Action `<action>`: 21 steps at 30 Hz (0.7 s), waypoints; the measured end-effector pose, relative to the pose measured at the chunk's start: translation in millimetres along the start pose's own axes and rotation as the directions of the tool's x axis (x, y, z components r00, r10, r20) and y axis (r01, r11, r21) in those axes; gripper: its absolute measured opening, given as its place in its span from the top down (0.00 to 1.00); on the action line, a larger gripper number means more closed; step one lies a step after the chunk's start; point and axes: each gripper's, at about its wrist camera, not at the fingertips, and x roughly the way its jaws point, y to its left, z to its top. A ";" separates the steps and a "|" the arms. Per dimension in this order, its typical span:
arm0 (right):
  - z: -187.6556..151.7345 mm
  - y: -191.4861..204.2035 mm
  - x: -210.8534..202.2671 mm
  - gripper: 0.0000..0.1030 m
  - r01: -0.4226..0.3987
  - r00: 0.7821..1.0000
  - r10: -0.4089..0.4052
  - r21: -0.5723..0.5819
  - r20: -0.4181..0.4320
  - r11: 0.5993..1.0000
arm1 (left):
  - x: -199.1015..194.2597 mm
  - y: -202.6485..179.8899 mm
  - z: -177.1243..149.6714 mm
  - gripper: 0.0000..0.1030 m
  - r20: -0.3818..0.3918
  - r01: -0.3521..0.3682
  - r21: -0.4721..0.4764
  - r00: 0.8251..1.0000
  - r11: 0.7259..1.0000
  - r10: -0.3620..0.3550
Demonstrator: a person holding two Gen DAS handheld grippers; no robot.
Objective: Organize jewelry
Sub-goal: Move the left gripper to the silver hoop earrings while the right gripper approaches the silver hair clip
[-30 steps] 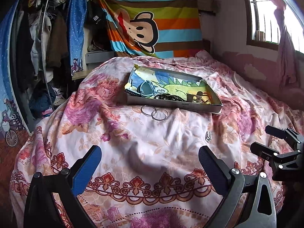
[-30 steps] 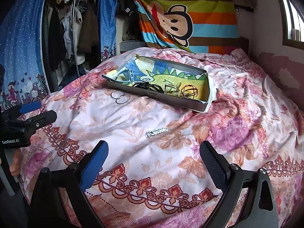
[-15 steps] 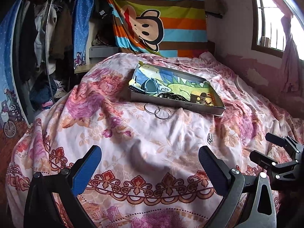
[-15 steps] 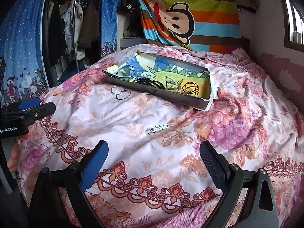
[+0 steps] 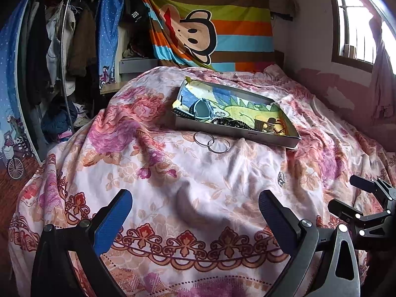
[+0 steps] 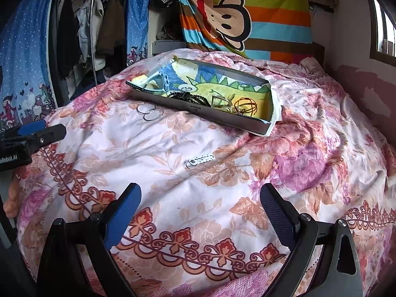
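Note:
A grey tray (image 5: 237, 132) with a cartoon liner lies on the floral bedspread; it holds black beads, a watch and wire jewelry, and shows in the right wrist view (image 6: 222, 116) too. Two silver hoops (image 5: 211, 142) (image 6: 149, 111) lie on the cover just in front of the tray. A small silver clasp (image 6: 200, 160) (image 5: 281, 178) lies nearer, between hoops and grippers. My left gripper (image 5: 195, 209) is open and empty above the near bedspread. My right gripper (image 6: 200, 205) is open and empty, just short of the clasp.
A clothes rack (image 5: 57, 49) with hanging garments stands left of the bed. A striped monkey blanket (image 5: 210, 24) hangs at the head. A window (image 5: 358, 19) and pink wall are on the right. The bedspread (image 5: 173, 173) is wrinkled and humped.
Both grippers have drifted forward and a little left towards the tray, so hoops and clasp look nearer. The jaws stay open. Nothing on the bed has moved.

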 end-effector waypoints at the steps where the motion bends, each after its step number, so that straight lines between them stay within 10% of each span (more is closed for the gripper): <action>1: 0.8 -1.3 1.3 0.08 0.003 1.000 -0.003 0.003 -0.003 1.000 | 2.7 1.6 1.2 0.00 -0.004 -0.002 -0.007 1.000 1.000 0.002; 21: 45.2 -27.4 81.2 0.09 -0.247 0.965 0.247 0.011 -0.086 0.969 | 84.3 4.6 51.1 0.00 -0.061 0.078 0.018 0.995 0.997 -0.077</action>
